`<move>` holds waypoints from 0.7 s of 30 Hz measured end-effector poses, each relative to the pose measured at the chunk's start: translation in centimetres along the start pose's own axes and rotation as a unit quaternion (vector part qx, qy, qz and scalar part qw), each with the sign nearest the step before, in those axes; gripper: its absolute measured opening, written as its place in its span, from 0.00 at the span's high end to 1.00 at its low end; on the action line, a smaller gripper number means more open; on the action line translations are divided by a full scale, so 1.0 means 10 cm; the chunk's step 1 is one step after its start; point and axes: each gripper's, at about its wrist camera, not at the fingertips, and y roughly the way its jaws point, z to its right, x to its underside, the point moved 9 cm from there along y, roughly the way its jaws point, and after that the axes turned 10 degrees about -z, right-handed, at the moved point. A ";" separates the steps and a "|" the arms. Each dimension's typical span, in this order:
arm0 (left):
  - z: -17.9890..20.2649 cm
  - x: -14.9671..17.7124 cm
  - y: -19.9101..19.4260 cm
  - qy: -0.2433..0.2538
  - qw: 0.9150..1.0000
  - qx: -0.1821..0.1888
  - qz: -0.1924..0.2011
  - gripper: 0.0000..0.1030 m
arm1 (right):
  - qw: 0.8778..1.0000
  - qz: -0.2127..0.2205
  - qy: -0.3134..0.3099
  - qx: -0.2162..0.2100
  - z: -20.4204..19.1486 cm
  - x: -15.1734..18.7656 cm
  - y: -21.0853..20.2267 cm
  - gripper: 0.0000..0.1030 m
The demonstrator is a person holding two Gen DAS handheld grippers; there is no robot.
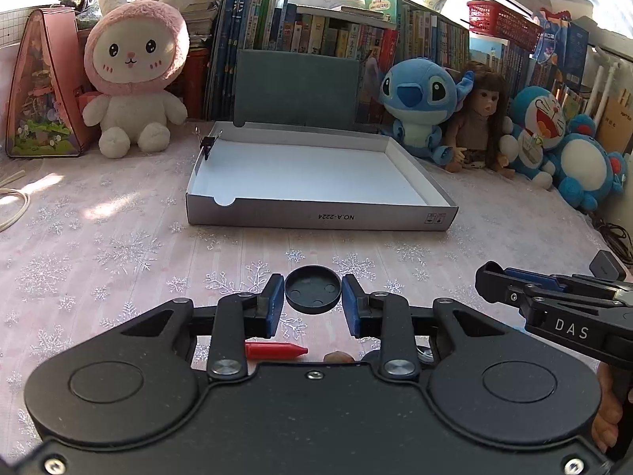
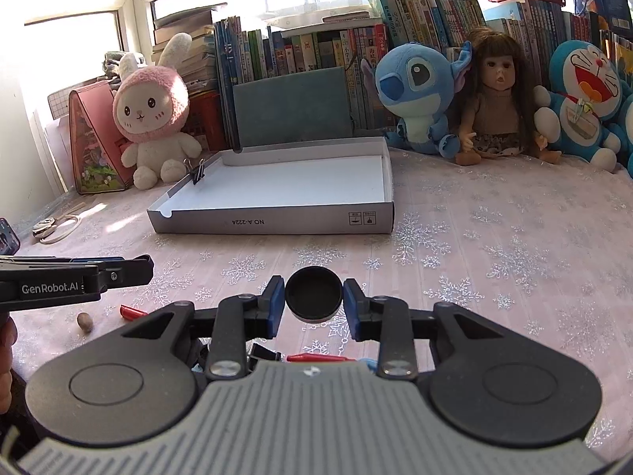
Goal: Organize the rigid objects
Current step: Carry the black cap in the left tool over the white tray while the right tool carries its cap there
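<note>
A black cap [image 1: 312, 292] is pinched by the left claw [image 1: 313, 282], another cap [image 2: 313, 293] by the right claw [image 2: 313, 283], seemingly lifted for sorting. The open box [image 1: 316, 218] is seen straight ahead.

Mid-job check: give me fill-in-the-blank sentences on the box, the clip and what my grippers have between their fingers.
1. The fingers of the left gripper and the right gripper each flank a round ____ cap.
2. The binder clip is clipped to the ____ wall of the white box.
3. The crayon lying on the tablecloth is ____.
4. The box's front label reads NO.A-____.

Missing words: black; left; red; 2224
</note>
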 end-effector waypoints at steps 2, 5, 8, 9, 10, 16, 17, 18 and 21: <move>0.00 -0.07 0.01 -0.002 1.000 0.004 -0.003 0.71 | 1.000 -0.012 0.007 -0.008 0.03 -0.07 0.05 0.63; -0.02 -0.18 0.01 -0.001 1.000 0.010 -0.007 0.71 | 0.999 -0.024 0.014 -0.019 0.05 -0.15 0.11 0.63; -0.04 -0.30 0.03 -0.002 1.000 0.013 -0.009 0.71 | 0.999 -0.033 0.023 -0.026 0.08 -0.28 0.18 0.64; -0.04 -0.35 0.04 -0.003 1.000 0.017 -0.009 0.71 | 0.999 -0.036 0.027 -0.031 0.09 -0.31 0.20 0.64; -0.03 -0.39 0.05 -0.003 1.000 0.021 -0.009 0.71 | 0.998 -0.040 0.032 -0.035 0.10 -0.34 0.22 0.64; -0.03 -0.68 0.17 -0.011 0.999 0.033 -0.008 0.71 | 0.998 -0.052 0.030 -0.033 0.10 -0.52 0.36 0.64; -0.03 -0.72 0.20 -0.013 0.999 0.035 -0.011 0.71 | 0.997 -0.056 0.028 -0.033 0.09 -0.56 0.39 0.64; -0.04 -0.76 0.24 -0.015 0.999 0.038 -0.015 0.71 | 0.997 -0.059 0.026 -0.034 0.08 -0.59 0.41 0.64; -0.04 -0.89 0.36 -0.017 0.999 0.046 -0.024 0.71 | 0.997 -0.070 0.025 -0.034 0.07 -0.70 0.51 0.64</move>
